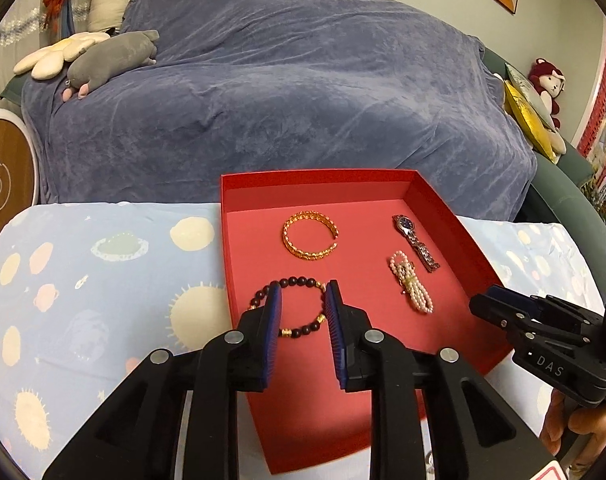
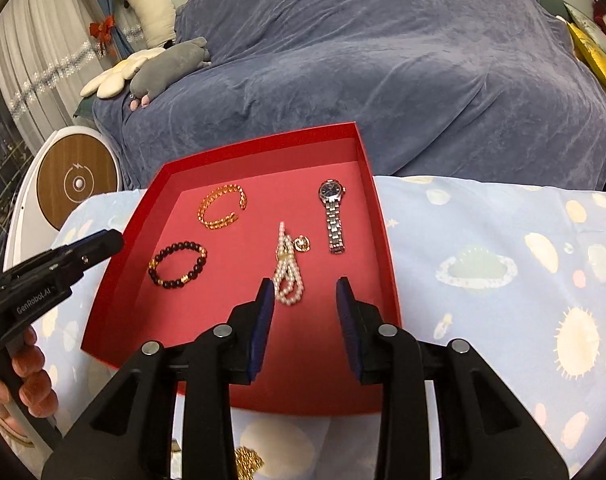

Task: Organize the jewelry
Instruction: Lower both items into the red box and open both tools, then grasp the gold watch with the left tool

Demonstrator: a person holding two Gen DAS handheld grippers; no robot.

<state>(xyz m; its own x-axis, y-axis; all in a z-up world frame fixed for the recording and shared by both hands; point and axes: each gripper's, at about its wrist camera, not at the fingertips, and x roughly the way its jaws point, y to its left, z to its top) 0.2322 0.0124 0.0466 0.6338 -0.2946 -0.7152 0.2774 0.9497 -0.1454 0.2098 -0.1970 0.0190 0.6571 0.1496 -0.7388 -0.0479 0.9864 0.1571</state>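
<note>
A red tray [image 1: 231,240] [image 2: 115,288] on the table holds a gold bangle [image 1: 310,236] [image 2: 222,208], a dark bead bracelet [image 1: 303,280] [image 2: 178,265], a pearl strand [image 1: 411,284] [image 2: 288,276] and a silver watch [image 1: 417,242] [image 2: 333,216]. My left gripper [image 1: 303,304] is open and empty, its fingers either side of the bead bracelet from above. My right gripper [image 2: 305,300] is open and empty, just in front of the pearl strand. A small gold ring piece [image 2: 303,243] lies by the pearls.
The table wears a light blue planet-print cloth [image 1: 103,280] [image 2: 503,280]. A gold chain [image 2: 247,462] lies on it below the tray's near edge. A sofa under a blue-grey cover [image 1: 283,100] stands behind. A round wooden-faced device [image 2: 77,182] stands at left.
</note>
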